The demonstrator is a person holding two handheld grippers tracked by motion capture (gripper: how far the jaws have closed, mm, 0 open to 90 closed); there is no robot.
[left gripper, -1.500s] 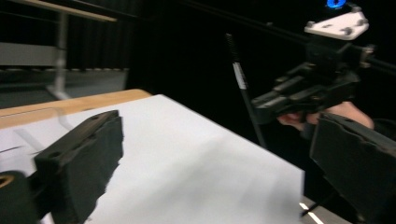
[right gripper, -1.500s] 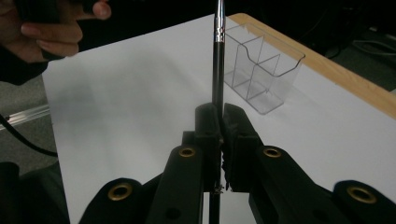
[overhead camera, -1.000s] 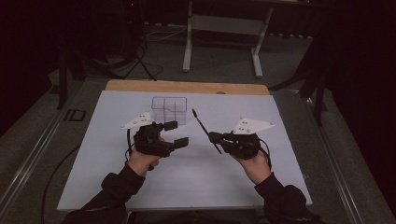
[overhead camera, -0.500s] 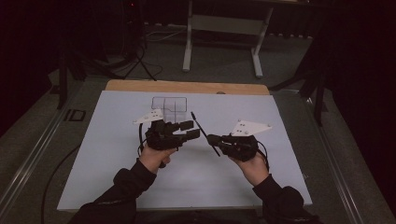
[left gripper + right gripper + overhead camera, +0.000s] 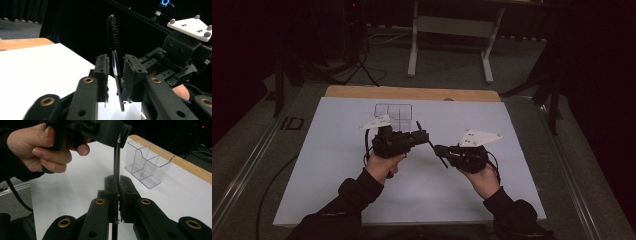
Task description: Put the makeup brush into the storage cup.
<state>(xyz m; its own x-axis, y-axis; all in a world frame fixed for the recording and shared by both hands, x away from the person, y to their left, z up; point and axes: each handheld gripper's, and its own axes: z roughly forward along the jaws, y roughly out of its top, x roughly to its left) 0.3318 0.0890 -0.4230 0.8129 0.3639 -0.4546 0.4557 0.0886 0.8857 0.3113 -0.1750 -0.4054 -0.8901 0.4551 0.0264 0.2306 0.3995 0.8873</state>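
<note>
A thin black wand with a bristle brush head (image 5: 113, 32) stands between both grippers above the white sheet. My right gripper (image 5: 118, 180) is shut on the wand's lower stem (image 5: 116, 160). My left gripper (image 5: 116, 58) comes in from the left, and its jaws have just been closing around the wand's stem. A narrow gap still shows on each side of the stem. From above, the left gripper (image 5: 424, 135) and the right gripper (image 5: 437, 148) meet at the slanted wand (image 5: 432, 145). In the right gripper view the left gripper (image 5: 120, 130) sits at the top.
A clear plastic organizer with compartments (image 5: 393, 111) (image 5: 146, 162) stands at the back of the white sheet (image 5: 337, 165), just beyond the left gripper. A wooden strip (image 5: 412, 93) edges the table's far side. Metal stand legs (image 5: 449, 25) stand on the floor behind.
My left gripper has moved right to the wand and its jaws have narrowed around the stem. The right gripper has kept still, holding the wand.
</note>
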